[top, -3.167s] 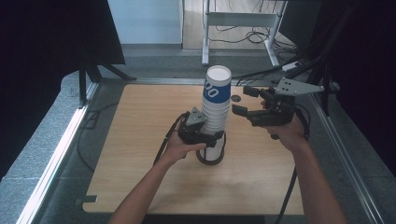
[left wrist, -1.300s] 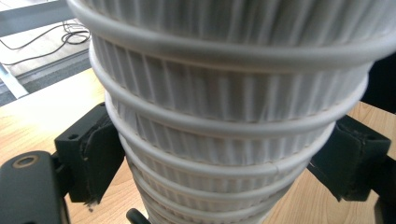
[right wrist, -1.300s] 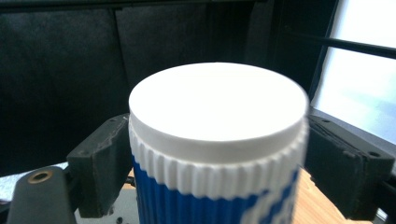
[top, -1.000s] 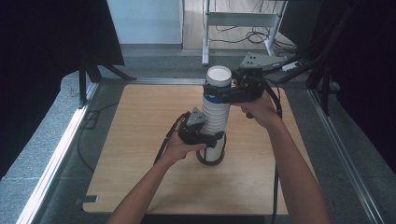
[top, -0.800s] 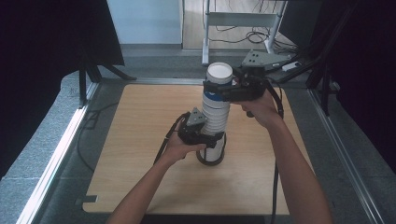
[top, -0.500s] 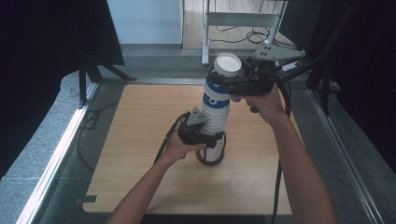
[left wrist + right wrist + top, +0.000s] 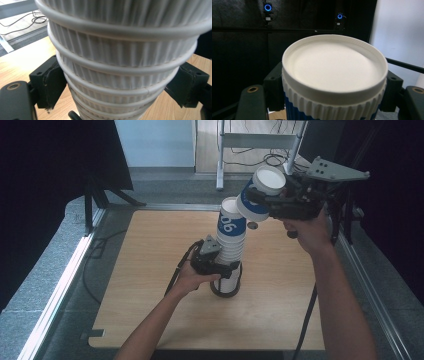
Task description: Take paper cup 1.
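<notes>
A tall stack of ribbed paper cups (image 7: 231, 250), white with a blue band near its top, stands on the wooden table (image 7: 150, 270). My left gripper (image 7: 220, 267) is shut on the stack's lower part. In the left gripper view both pads (image 7: 50, 85) press the ribbed stack (image 7: 120, 62). My right gripper (image 7: 260, 200) holds one blue-and-white cup (image 7: 260, 195) tilted, above and right of the stack top and clear of it. Its jaws have just been closing on this cup. In the right gripper view the cup's (image 7: 334, 67) closed white end sits between the jaws.
A black ring (image 7: 220, 292) circles the foot of the stack. A small dark object (image 7: 253, 225) lies on the table behind the stack. A metal stand (image 7: 260, 140) and cables are on the floor beyond the table. Metal rails (image 7: 65, 280) run along the table's sides.
My right gripper closed on the top cup, pulled it off the stack and carried it up and to the right, tilting it. The left gripper and the stack stayed still.
</notes>
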Motion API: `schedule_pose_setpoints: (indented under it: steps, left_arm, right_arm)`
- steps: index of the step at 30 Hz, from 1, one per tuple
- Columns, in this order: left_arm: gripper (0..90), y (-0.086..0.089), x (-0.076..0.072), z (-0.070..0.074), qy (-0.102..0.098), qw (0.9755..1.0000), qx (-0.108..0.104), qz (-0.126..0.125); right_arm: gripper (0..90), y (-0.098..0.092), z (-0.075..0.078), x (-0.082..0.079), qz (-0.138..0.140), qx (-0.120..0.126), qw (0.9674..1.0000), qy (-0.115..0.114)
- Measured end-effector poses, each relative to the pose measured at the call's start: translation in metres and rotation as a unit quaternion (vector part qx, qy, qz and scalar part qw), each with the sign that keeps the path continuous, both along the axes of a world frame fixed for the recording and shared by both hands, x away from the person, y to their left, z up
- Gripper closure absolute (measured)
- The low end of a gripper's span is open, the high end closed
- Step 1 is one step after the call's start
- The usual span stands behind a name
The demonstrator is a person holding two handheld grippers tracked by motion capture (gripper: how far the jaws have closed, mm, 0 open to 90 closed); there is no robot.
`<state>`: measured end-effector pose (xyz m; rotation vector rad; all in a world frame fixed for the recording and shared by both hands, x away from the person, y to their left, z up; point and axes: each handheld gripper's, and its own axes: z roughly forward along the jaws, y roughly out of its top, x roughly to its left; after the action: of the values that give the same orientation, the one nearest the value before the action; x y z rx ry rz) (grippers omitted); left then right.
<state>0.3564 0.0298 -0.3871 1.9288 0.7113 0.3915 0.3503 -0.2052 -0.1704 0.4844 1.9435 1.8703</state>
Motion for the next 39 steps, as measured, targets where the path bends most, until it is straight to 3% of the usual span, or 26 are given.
schedule_pose_setpoints:
  steps: [11,19,22,39]
  left_arm:
    - [12.5,-0.001,0.000,0.000,0.000,1.0000,-0.002,0.004]
    - [12.5,-0.001,0.000,0.000,0.000,1.0000,-0.002,0.004]
    - [12.5,-0.002,0.000,0.000,0.000,1.0000,-0.003,0.005]
    - [12.5,-0.001,0.000,0.000,0.000,1.0000,-0.006,0.005]
  right_arm:
    - [27.3,-0.032,-0.006,-0.015,-0.003,-0.012,0.9999,-0.002]
    - [27.2,-0.049,-0.024,-0.020,-0.004,-0.019,0.9998,0.006]
    - [27.3,-0.054,-0.032,-0.022,-0.005,-0.011,0.9999,0.006]
    - [27.2,-0.053,-0.074,-0.020,0.007,-0.023,0.9992,0.032]
